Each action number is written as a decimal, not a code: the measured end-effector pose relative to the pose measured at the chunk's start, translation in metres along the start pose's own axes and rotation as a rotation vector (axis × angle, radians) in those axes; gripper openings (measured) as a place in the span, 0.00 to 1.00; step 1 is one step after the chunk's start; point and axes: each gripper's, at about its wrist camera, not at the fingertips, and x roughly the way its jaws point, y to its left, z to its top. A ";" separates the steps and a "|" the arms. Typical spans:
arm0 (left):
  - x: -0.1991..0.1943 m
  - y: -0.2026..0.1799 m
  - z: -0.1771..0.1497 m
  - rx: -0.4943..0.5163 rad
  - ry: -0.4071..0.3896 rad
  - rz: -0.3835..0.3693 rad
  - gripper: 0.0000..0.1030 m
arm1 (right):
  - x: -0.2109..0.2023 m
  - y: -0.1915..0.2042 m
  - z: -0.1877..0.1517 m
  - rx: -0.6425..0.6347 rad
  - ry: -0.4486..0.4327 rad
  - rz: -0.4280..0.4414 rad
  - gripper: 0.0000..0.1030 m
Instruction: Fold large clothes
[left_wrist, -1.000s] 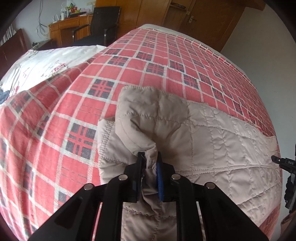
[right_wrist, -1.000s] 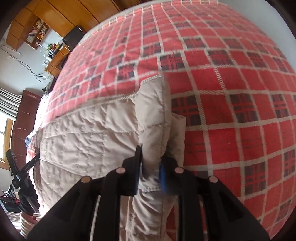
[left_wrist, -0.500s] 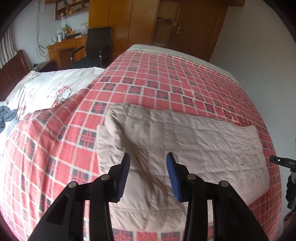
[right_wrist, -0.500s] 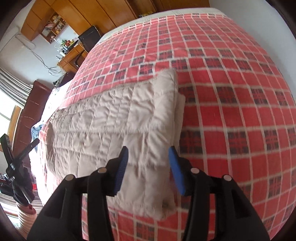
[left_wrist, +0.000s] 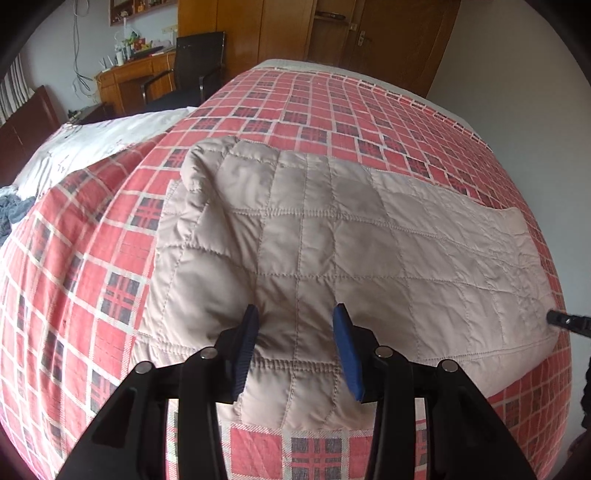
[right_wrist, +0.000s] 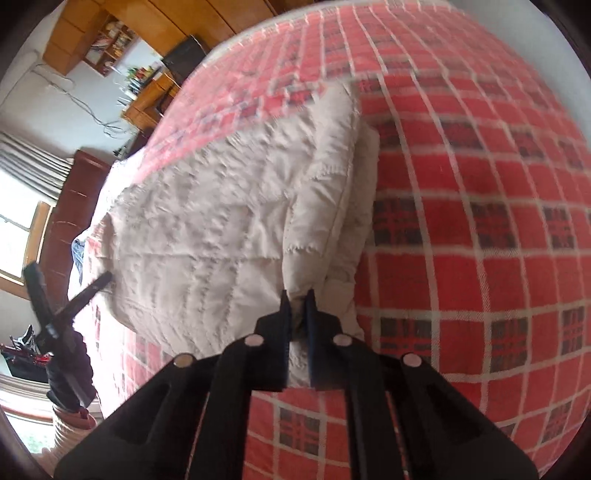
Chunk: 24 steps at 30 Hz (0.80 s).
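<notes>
A beige quilted garment (left_wrist: 332, 243) lies folded into a long band across the red plaid bedspread (left_wrist: 332, 118). My left gripper (left_wrist: 295, 332) is open, its blue pads either side of the garment's near left part, close above the fabric. In the blurred right wrist view, my right gripper (right_wrist: 297, 306) is shut on the near corner of the garment's (right_wrist: 221, 221) right end, where two layers overlap. The right gripper's black tip (left_wrist: 567, 321) shows at the garment's right edge. The left gripper (right_wrist: 70, 306) appears far left, held by a dark sleeve.
A white printed duvet (left_wrist: 92, 147) and a grey-blue cloth (left_wrist: 14, 210) lie at the bed's left. Behind stand a dark headboard (left_wrist: 26, 122), a wooden desk (left_wrist: 133, 74), a black chair (left_wrist: 199, 55) and wooden wardrobe doors (left_wrist: 369, 33). A pale wall (left_wrist: 517, 92) runs along the right.
Both grippers let go of the garment and pulled back. Since then the left has dropped close over the fabric, still open, and the right has shut on the garment's right-end corner.
</notes>
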 end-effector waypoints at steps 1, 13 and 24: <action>-0.001 -0.001 -0.001 0.001 -0.003 0.003 0.41 | -0.006 0.003 0.001 -0.002 -0.014 0.012 0.06; 0.000 -0.003 -0.004 0.022 -0.009 0.012 0.41 | 0.036 -0.015 -0.012 0.026 0.068 -0.093 0.07; 0.001 -0.006 -0.011 0.045 -0.005 0.032 0.41 | 0.048 -0.024 -0.012 0.066 0.078 -0.074 0.14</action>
